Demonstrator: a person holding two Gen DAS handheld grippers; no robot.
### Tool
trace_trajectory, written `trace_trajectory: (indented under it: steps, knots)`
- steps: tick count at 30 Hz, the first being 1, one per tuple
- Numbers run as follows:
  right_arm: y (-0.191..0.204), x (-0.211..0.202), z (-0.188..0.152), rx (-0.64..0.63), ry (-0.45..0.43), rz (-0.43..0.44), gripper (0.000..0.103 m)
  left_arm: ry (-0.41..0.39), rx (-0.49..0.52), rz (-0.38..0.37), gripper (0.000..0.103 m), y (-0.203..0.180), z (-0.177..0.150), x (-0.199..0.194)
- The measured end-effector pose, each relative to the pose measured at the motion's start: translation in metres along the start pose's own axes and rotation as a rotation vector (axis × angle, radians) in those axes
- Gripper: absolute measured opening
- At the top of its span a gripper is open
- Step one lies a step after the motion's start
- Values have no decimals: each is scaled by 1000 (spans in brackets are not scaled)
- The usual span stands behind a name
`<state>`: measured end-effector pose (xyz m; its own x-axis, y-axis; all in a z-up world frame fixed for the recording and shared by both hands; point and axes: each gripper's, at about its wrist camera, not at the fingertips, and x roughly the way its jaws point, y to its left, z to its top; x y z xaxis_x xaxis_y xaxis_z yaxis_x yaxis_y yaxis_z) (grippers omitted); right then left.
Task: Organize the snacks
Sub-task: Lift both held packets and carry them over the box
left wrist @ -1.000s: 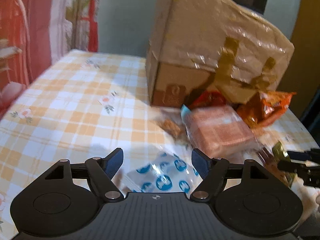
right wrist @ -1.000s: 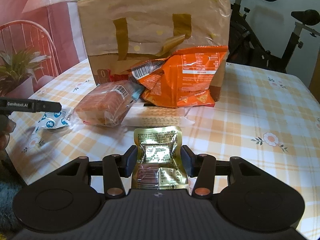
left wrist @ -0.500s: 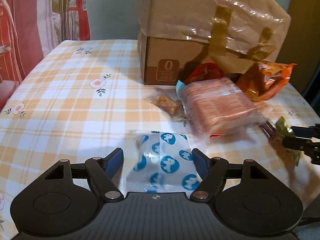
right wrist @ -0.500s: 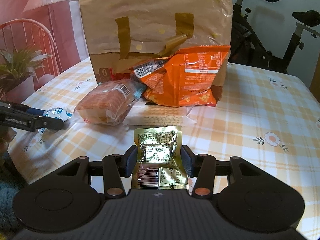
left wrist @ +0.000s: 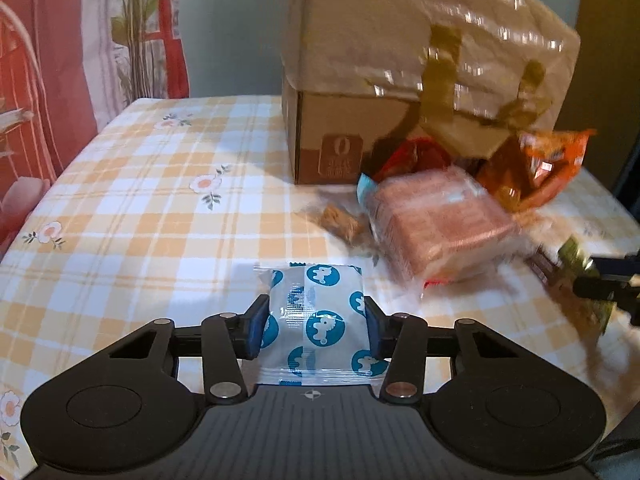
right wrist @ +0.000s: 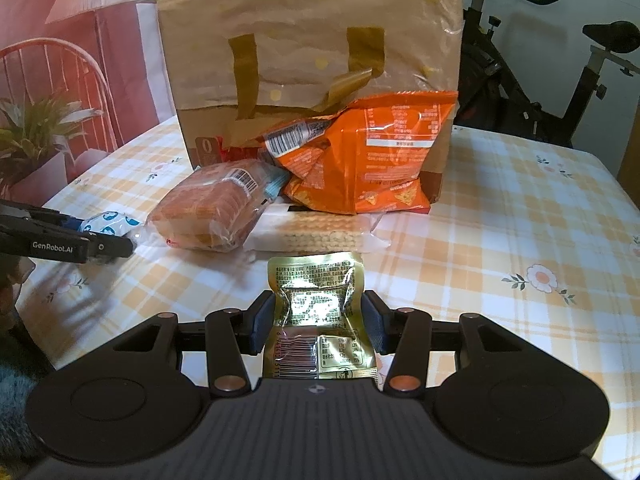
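Both wrist views sit low and close, tilted down over the table (left wrist: 132,216) toward the brown paper bag (left wrist: 420,60). The left view faces the bag's corner from its left; the right view faces its front squarely (handles visible). Both share the bag and the snacks before it.

Checked tablecloth (right wrist: 500,208) carries cardboard box (right wrist: 304,60), snack packets (right wrist: 372,156).

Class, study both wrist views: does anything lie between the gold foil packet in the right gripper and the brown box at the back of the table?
Yes. Straight ahead of the gold foil packet lies a clear cracker pack, and behind it the orange chip bag leans against the brown box. The left gripper, jaws closing on the blue-dotted packet, is off to the side.
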<state>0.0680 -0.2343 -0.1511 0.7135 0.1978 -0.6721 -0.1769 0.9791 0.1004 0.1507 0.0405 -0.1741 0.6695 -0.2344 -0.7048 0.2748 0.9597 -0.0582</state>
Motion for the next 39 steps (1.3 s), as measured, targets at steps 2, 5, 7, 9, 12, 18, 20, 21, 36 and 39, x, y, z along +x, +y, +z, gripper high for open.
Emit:
trace_trajectory:
  steps: [2,5,7,9,12,18,20,21,36,39]
  knots:
    - [-1,0,0,3,0,0,50,-19,-7,-8,50,0,2,-5]
    - [0,-1,1,-1,-4,1,50,-34,-5,-9,50,-3,5,-9]
    - [0,-2,1,-5,-8,2,50,-42,-7,-12,50,-4,6,-11]
    - [0,-4,1,-5,-14,0,50,-53,-11,-13,50,-4,9,-14]
    - [-3,-8,4,-2,-27,-7,50,-76,-20,-14,50,-3,13,-21]
    - [-5,-15,12,-10,-56,-14,50,-133,-35,-12,50,-3,26,-36]
    - [-5,-18,17,-16,-69,-14,50,-152,-40,-13,50,-3,31,-41]
    - [-4,-19,19,-20,-77,-14,50,-161,-40,-14,50,-4,34,-43]
    - [5,-45,75,-93,-231,9,50,-301,-16,-28,50,-21,78,-76]
    - [4,-57,95,-107,-288,19,50,-363,14,-42,50,-29,96,-90]
